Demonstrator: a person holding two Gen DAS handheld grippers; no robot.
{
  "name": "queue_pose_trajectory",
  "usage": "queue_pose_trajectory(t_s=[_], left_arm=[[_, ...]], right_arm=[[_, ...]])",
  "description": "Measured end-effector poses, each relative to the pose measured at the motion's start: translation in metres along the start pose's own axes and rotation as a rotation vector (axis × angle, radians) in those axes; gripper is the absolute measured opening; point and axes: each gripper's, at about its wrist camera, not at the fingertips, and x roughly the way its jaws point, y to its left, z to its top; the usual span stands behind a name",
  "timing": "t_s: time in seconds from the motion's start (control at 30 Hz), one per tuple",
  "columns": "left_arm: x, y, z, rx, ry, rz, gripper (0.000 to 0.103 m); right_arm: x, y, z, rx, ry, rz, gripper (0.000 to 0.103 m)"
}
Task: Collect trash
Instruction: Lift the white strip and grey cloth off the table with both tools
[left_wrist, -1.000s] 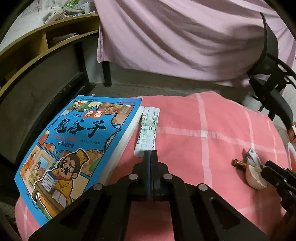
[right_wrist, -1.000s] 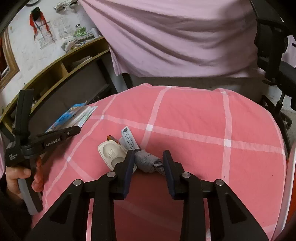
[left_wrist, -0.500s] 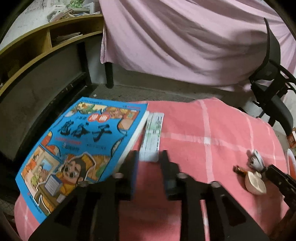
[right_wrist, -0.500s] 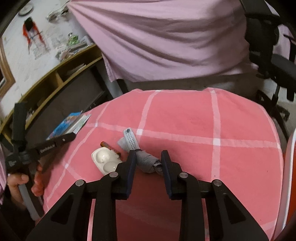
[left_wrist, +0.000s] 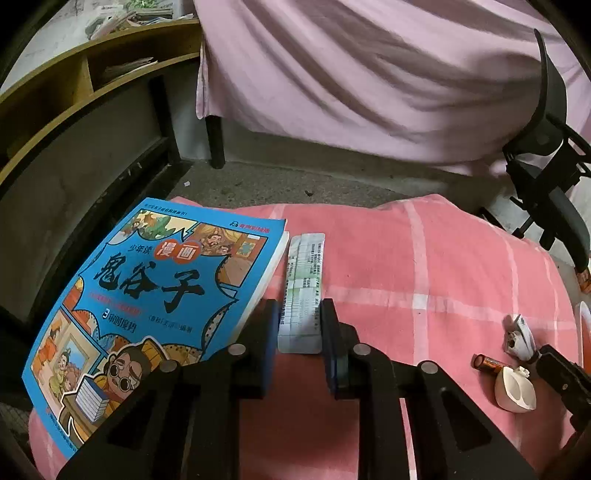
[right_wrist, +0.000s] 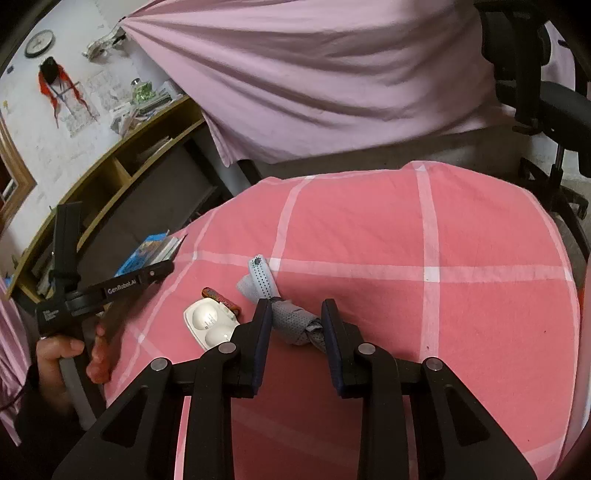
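Left wrist: the left gripper (left_wrist: 299, 325) stands spread around the near end of a flat foil pill strip (left_wrist: 303, 291) beside the comic book (left_wrist: 155, 310); thin, light, slippery, best pinched across its edges.

Right wrist: the right gripper (right_wrist: 295, 325), spread, brackets a soft knotted grey cloth strip (right_wrist: 291, 321); grip the knot.

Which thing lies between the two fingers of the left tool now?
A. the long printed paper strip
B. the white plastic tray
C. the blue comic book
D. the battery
A: in the left wrist view, the open left tool has the near end of the long printed paper strip between its fingers, beside the blue comic book.
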Motion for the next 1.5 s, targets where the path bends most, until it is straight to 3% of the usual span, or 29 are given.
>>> queue_pose_trajectory(t_s=[0.27, 0.6, 0.7, 0.77, 0.9, 1.1, 1.27, 1.5], left_arm=[[-0.026, -0.006, -0.023, 0.042, -0.039, -0.04, 0.018], [-0.06, -0.009, -0.053, 0.016, -0.078, -0.164, 0.018], [-0.073, -0.015, -0.055, -0.027, -0.139, -0.229, 0.018], [-0.084, -0.02, -0.056, -0.031, -0.187, -0.23, 0.018], [-0.105, -0.033, -0.058, -0.021, -0.311, -0.237, 0.018], [-0.131, -0.054, -0.066, 0.032, -0.468, -0.24, 0.018], [-0.151, -0.064, -0.072, 0.066, -0.564, -0.256, 0.018], [-0.178, -0.093, -0.082, 0.121, -0.687, -0.277, 0.018]], right_arm=[[0.002, -0.001, 0.0, 0.004, 0.019, 0.018, 0.028], [0.006, 0.011, -0.003, -0.061, 0.052, -0.036, 0.03], [0.007, 0.019, -0.005, -0.103, 0.049, -0.084, 0.023], [0.004, 0.025, -0.006, -0.136, 0.032, -0.103, 0.022], [-0.016, 0.036, -0.011, -0.192, -0.075, -0.142, 0.021], [-0.073, 0.042, -0.028, -0.233, -0.375, -0.068, 0.022], [-0.109, 0.035, -0.044, -0.213, -0.552, -0.042, 0.022], [-0.141, 0.019, -0.054, -0.137, -0.692, -0.067, 0.023]])
